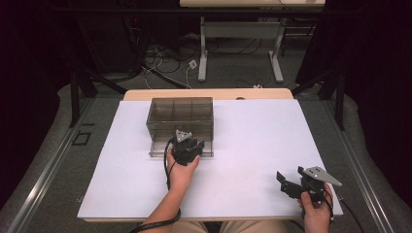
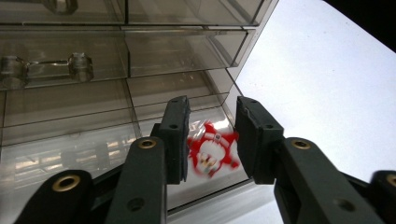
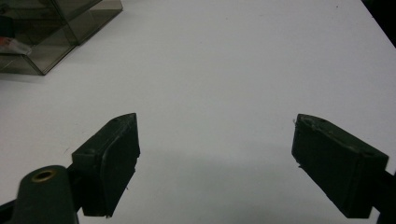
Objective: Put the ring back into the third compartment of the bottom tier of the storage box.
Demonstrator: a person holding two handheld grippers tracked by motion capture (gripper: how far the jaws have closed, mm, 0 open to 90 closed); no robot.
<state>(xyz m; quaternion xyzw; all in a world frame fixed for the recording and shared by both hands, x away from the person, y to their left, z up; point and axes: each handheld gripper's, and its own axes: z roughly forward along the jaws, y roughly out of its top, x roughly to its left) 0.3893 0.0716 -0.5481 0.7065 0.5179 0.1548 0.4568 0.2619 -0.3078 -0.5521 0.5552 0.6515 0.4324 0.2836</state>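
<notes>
Left gripper (image 1: 190,144): hovering at the near face of the smoky drawer box, the person's left hand (image 1: 180,172) gripping it from behind; in the left gripper view (image 2: 211,133) it is looking straight into the drawer fronts
Left jaws: standing a little apart, with the red-and-white toy showing in the gap; the pads are not pressing on it, so the gripper is reading as open with nothing clamped
Red-and-white toy (image 2: 211,150): sitting low in the left gripper view, blurred, over the bottom right drawer of the box; whether it is lying inside the drawer or just in front of it I cannot tell
Drawer box (image 1: 180,121): standing on the far left-of-centre part of the worktop, clear brown plastic, several drawers stacked; a clear handle (image 2: 45,66) is showing on a drawer at the upper left of the left gripper view
Right gripper (image 1: 285,183): resting over the near right corner of the worktop, well apart from the box, held in the person's right hand (image 1: 316,213)
Right jaws: spreading wide in the right gripper view (image 3: 215,163), nothing between them but bare white surface
Worktop (image 1: 252,145): white sheet covering the top, a corner of the box (image 3: 42,37) peeking in at the far left of the right gripper view
</notes>
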